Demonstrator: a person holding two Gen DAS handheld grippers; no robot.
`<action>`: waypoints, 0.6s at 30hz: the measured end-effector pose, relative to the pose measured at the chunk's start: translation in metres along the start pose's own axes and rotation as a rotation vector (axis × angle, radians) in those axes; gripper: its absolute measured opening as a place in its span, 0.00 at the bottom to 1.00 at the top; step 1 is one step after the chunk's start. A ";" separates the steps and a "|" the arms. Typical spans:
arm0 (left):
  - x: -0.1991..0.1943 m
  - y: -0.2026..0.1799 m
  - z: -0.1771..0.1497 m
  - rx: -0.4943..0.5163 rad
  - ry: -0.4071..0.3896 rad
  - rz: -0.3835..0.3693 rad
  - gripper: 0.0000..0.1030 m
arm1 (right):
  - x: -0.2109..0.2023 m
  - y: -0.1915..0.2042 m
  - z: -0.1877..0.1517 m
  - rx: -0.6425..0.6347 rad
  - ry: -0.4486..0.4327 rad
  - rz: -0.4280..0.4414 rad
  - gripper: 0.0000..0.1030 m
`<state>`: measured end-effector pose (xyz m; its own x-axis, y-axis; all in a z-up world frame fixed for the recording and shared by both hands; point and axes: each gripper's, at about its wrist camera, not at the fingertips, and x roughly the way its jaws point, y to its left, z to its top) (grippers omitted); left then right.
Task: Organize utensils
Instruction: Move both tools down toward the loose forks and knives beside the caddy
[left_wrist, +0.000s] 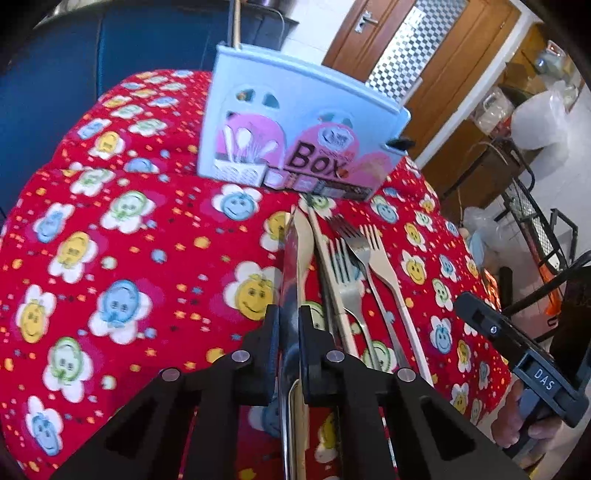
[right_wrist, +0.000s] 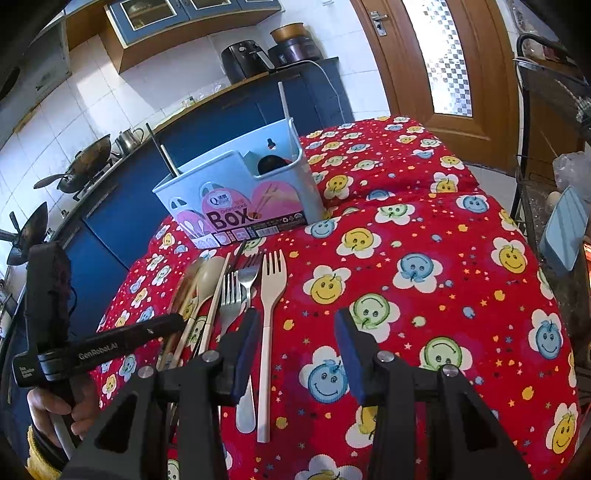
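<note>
Left gripper (left_wrist: 288, 325) clamped on a shiny utensil (left_wrist: 290, 273) whose kind is hard to tell, near end cut off, right gripper (right_wrist: 297, 339) gaping empty above red cloth (right_wrist: 424, 229), forks (right_wrist: 273, 291) left of it, blue holder (right_wrist: 236, 192) reading "Box" beyond, "GenRobot.AI" on the left gripper's arm.

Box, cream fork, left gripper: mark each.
Box (right_wrist: 236, 218), right wrist view, front label.
Cream fork (right_wrist: 266, 332), right wrist view, handle.
Left gripper (left_wrist: 288, 325), left wrist view, midway between fingertips.
</note>
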<state>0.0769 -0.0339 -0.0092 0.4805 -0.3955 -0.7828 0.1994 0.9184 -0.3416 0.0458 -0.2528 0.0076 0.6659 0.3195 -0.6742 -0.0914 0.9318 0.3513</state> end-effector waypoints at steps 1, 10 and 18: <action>-0.002 0.002 0.001 0.000 -0.009 0.004 0.10 | 0.001 0.001 0.000 -0.003 0.003 -0.001 0.44; -0.010 0.028 0.006 -0.058 -0.020 0.001 0.10 | 0.016 0.011 0.005 -0.027 0.049 -0.005 0.44; -0.003 0.040 0.001 -0.089 0.023 -0.024 0.10 | 0.021 0.016 0.003 -0.035 0.071 -0.001 0.44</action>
<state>0.0847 0.0040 -0.0202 0.4568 -0.4184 -0.7851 0.1336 0.9048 -0.4044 0.0607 -0.2322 0.0010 0.6120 0.3285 -0.7194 -0.1173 0.9373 0.3282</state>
